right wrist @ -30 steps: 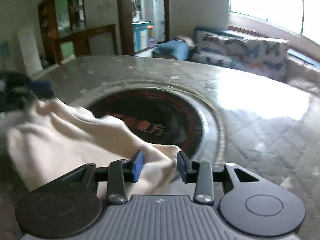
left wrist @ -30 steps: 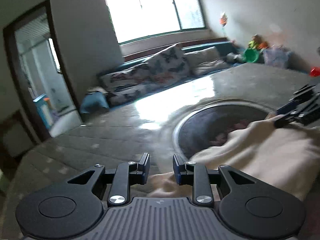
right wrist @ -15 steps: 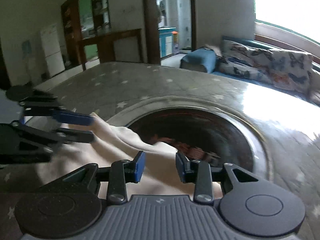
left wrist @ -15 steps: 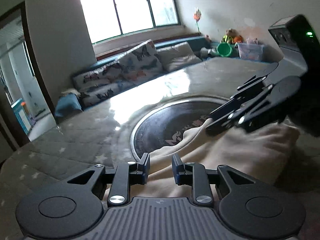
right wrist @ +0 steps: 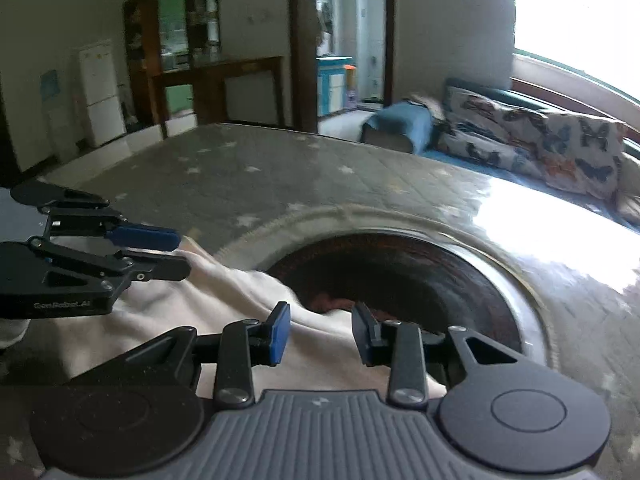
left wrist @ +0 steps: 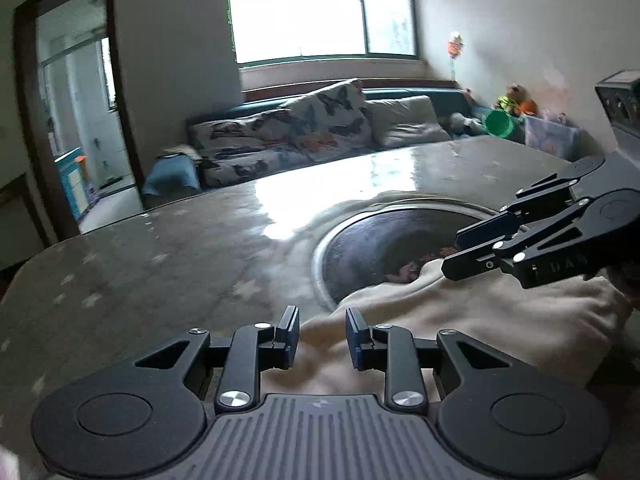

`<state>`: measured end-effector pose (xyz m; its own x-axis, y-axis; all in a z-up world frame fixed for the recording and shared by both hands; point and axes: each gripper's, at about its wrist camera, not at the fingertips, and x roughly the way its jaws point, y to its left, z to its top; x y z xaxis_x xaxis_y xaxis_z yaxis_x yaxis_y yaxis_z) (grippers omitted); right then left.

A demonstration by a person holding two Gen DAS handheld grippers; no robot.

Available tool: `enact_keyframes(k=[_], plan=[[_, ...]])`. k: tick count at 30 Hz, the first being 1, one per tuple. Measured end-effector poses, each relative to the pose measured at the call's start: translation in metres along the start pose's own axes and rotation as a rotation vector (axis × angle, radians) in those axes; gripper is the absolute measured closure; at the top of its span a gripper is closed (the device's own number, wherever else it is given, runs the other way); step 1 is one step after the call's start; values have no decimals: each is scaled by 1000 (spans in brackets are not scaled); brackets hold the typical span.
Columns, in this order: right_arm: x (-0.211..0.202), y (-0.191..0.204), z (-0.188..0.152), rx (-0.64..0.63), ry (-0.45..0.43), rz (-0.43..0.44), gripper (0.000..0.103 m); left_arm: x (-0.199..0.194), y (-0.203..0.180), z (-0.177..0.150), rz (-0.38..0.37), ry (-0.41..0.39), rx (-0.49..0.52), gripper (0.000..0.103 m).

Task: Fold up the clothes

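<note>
Here your left gripper (left wrist: 322, 334) and right gripper (right wrist: 322, 334) each stand partly open over the soft cream garment (left wrist: 460, 320), gripping nothing; it lies rumpled across the glossy table's (left wrist: 180, 264) round dark inset (right wrist: 420, 272).

I am looking into a home's living room: a sofa (left wrist: 320, 136) with butterfly-print cushions (right wrist: 560, 148) under a wide window (left wrist: 320, 16), toys (left wrist: 516, 100) in the corner, a white fridge (right wrist: 100, 92) and wooden cabinet (right wrist: 180, 40).

Cream garment (left wrist: 480, 320) on star-patterned table (left wrist: 160, 264)
</note>
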<state>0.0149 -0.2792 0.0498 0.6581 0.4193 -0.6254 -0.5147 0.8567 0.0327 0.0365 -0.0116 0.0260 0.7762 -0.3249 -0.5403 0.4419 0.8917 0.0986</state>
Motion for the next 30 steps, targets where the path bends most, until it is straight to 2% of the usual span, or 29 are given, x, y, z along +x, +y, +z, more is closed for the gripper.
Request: enact_keyframes(k=[6, 8, 12, 14, 19, 21, 24, 27, 30], plan=[[23, 30, 10, -38, 4, 97, 69, -13, 18, -19, 68, 51, -43, 74], [34, 37, 13, -38, 13, 123, 69, -11, 25, -22, 65, 62, -94, 65], [59, 41, 16, -29, 51, 99, 68, -7, 32, -20, 39, 55, -145, 66], [59, 39, 18, -18, 48, 90, 67, -5, 33, -20, 81, 49, -125, 67], [43, 35, 19, 12, 20, 79, 67, -14, 38, -21, 136, 39, -154, 67], [34, 38, 14, -3, 14, 89, 67, -24, 31, -20, 121, 19, -134, 68], [20, 49, 3, -56, 5, 100, 67, -38, 13, -20, 59, -9, -76, 67], [6, 61, -8, -114, -18, 91, 67, -37, -1, -15, 21, -13, -35, 67], [-12, 60, -16, -87, -35, 100, 67, -27, -4, -6, -13, -13, -45, 67]])
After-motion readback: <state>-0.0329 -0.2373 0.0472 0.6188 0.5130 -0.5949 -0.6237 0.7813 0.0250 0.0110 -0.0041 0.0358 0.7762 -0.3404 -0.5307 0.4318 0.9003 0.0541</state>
